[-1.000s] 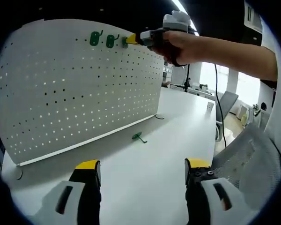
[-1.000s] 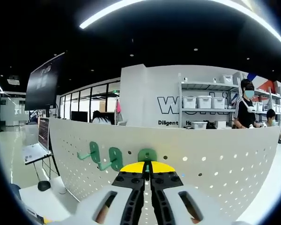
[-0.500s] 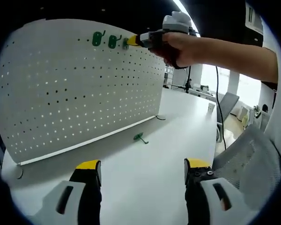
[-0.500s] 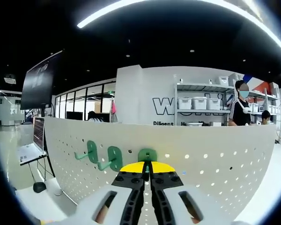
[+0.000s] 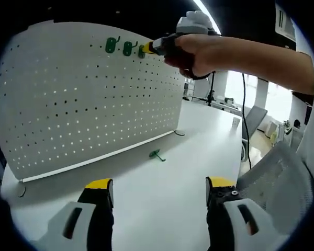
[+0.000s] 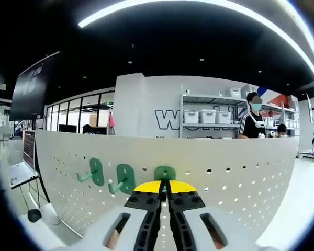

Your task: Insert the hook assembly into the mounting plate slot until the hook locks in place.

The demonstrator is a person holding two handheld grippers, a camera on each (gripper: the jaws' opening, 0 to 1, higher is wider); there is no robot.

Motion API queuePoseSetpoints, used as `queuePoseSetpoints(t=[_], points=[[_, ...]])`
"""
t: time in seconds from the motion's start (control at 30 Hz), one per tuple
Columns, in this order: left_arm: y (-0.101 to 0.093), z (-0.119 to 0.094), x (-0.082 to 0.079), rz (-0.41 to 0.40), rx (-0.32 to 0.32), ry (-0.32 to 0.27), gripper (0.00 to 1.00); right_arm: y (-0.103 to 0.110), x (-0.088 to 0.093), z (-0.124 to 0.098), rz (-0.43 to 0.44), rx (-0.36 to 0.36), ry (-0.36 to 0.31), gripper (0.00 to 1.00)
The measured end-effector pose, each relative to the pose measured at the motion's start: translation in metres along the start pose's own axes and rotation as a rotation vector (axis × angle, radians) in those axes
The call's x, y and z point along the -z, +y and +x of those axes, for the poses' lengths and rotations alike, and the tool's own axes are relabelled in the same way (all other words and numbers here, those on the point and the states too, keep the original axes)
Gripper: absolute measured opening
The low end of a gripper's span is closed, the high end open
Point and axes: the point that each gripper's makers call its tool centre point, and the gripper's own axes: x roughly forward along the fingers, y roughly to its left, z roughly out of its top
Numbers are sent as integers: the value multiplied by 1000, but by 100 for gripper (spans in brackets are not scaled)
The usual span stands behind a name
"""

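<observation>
Third hook clamped in my right gripper, against the pegboard; left gripper wide, idle. Next: push at 12 o'clock till it locks.

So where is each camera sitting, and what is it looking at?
Left gripper view: rides on the left gripper, low over the white table, facing the white pegboard and a loose green hook; its open jaws and the person's arm show.
Right gripper view: rides on the right gripper, high against the pegboard, its jaws shut on a green hook at the board.
Shared: pegboard, the two hung hooks and the right gripper.
</observation>
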Motion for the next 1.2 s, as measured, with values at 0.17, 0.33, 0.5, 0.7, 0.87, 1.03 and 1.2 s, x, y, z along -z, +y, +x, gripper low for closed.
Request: queuePoseSetpoints(t=[0.17,0.33,0.5,0.7,0.87,1.03,1.2], points=[[1,-1,-1,-1,-4,-6,74,-1,1,0,1,15,-6,2],[0,-1,-1,-4,-5,-8,74,-1,1,0,-6,10,-2,2],[0,0,-3,-3,-7,-21,74,-1,1,-1,-31,-4,2,2],[-2,0,-4,-3,-4,-23,73,0,0,-4,-55,-25,1,3],[-1,-1,-8,-3,-7,-35,73,4,1,-5,-102,-70,13,7],[2,-3,-8,-4,-14,-38,73,5,4,-7,-123,-99,28,19],[4,-4,-8,-6,-20,-36,73,3,12,-10,-111,-113,56,29]])
